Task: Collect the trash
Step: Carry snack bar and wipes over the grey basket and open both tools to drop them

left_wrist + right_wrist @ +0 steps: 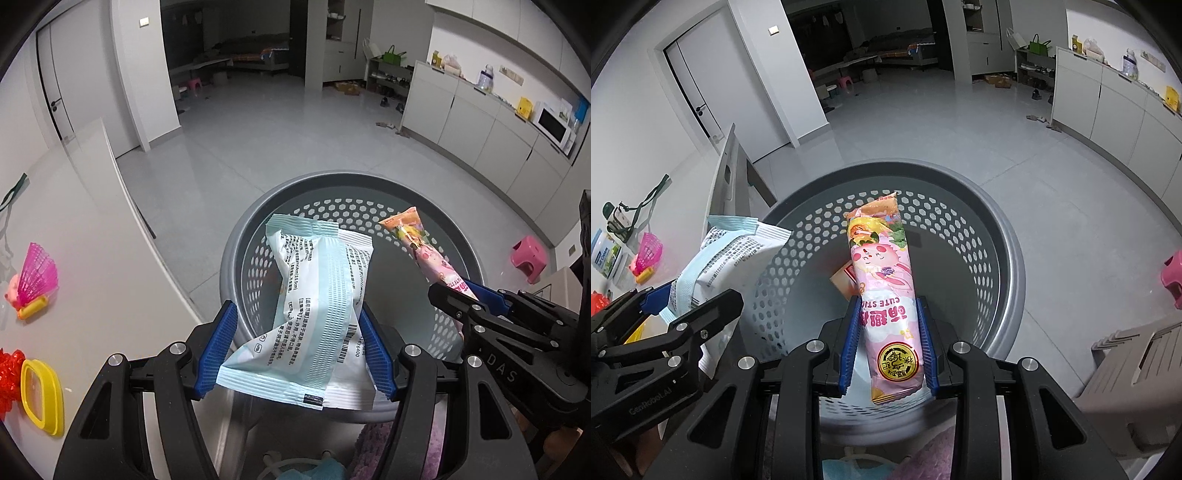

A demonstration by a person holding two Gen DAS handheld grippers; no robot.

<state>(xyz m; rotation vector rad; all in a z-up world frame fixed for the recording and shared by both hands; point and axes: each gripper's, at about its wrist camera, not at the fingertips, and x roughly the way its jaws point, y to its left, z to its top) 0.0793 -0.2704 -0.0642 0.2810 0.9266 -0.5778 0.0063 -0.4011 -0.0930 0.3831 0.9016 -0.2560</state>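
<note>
Currently both grippers sit over the grey perforated basket (343, 192), each loaded. Left gripper (299, 350) has its blue pads against the sides of the pale blue-and-white packet (317, 306); right pad is pressed on the packet edge, left pad looks slightly off it near the tip, so contact on that side is hard to confirm. Packet stands tilted above the basket's near rim, lower corner hanging in front of the rim. Right gripper (889, 345) is clamped on the pink snack wrapper (886, 291), both pads flat on its long edges, wrapper pointing forward over the basket opening. In the left wrist view the same wrapper (428, 254) juts up from the right gripper (469, 299), whose fingertips are mostly hidden behind the wrapper and its own body. In the right wrist view the packet (727, 258) shows at the left, held over the basket rim (1012, 258), with the left gripper's pads only partly visible. Something orange-and-white (840, 278) lies inside the basket, mostly covered by the wrapper; can't identify it. Basket floor is otherwise blocked by both items. On the white table (110, 277) at left: pink fan-shaped toy (37, 273), yellow ring (40, 395), red item (9, 376) cut off by the frame edge. Pink stool (528, 258) on the floor at right.
</note>
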